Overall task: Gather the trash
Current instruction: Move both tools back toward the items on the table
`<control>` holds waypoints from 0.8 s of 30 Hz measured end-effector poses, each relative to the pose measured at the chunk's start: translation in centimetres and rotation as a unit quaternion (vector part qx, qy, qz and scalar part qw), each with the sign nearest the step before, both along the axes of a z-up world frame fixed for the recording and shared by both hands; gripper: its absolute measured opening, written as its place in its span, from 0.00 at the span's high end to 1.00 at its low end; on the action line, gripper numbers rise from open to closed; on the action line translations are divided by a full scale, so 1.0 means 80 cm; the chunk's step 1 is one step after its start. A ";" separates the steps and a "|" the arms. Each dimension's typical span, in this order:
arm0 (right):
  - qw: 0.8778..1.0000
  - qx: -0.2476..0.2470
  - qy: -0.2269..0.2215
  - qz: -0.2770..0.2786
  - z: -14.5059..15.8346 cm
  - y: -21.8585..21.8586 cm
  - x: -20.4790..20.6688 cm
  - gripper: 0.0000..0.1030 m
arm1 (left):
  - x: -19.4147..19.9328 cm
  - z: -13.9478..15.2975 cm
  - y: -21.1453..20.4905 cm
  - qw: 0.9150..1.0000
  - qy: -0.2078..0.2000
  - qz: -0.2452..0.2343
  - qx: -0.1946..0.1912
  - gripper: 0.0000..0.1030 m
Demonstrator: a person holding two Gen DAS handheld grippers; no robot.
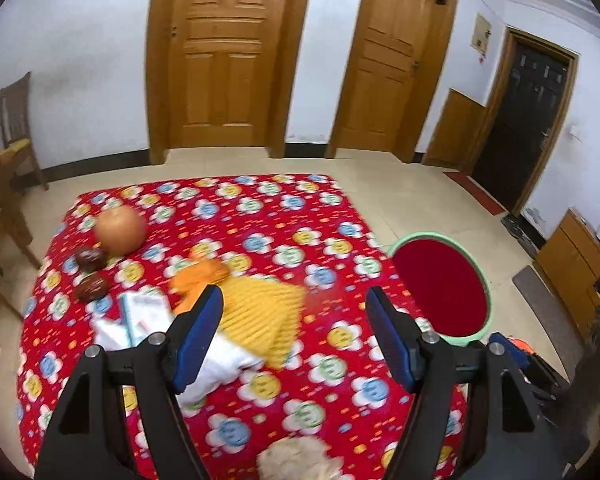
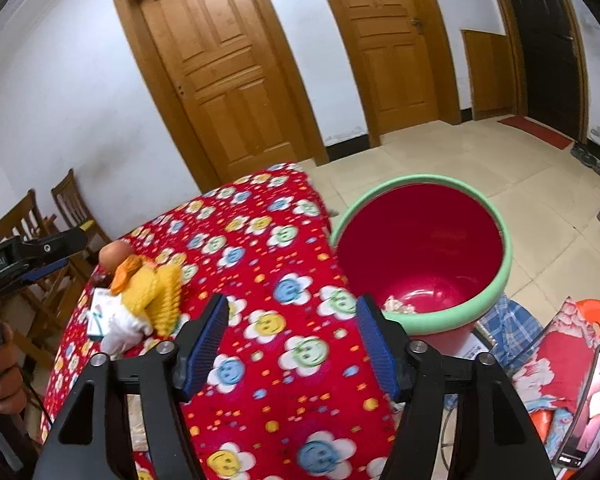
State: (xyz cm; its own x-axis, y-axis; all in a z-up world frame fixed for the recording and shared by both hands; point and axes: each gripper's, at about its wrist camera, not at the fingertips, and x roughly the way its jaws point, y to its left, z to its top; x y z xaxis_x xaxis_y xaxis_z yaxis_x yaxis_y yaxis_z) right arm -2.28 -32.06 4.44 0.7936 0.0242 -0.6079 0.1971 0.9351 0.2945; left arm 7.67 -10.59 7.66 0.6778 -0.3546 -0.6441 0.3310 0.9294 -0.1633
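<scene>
Trash is a crumpled beige wad (image 1: 300, 458) on the near edge of the flowered red cloth (image 1: 260, 240), below the left gripper (image 1: 296, 336), whose jaws stand apart with nothing between them. The right gripper (image 2: 292, 344) is likewise spread and empty over the cloth. Farther left lie a yellow knitted piece (image 1: 264, 316), white cloth (image 1: 224, 364) and a leaflet (image 1: 144, 312). Right of the table stands a green-rimmed red bin (image 2: 420, 256) with scraps (image 2: 400, 305) inside.
</scene>
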 end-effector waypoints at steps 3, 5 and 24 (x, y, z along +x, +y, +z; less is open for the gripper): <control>1.000 -0.003 0.001 0.016 -0.001 0.018 0.001 0.29 | -0.002 -0.008 0.026 1.000 0.006 0.021 0.000 0.29; 1.000 -0.005 0.004 0.027 -0.003 0.029 0.006 0.29 | -0.002 -0.013 0.043 0.999 0.011 0.036 0.001 0.29; 0.996 -0.012 0.041 0.084 -0.030 0.091 0.036 0.28 | 0.031 -0.109 0.128 0.989 0.091 0.120 -0.011 0.41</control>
State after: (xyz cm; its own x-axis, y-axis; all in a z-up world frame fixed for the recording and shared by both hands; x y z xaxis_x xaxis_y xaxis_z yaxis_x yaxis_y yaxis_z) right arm 0.61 -24.78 2.04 0.7277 0.1378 -0.6719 0.0593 0.9633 0.2618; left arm 10.14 -0.37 -1.06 0.6185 -0.2133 -0.7563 0.0652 0.9731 -0.2211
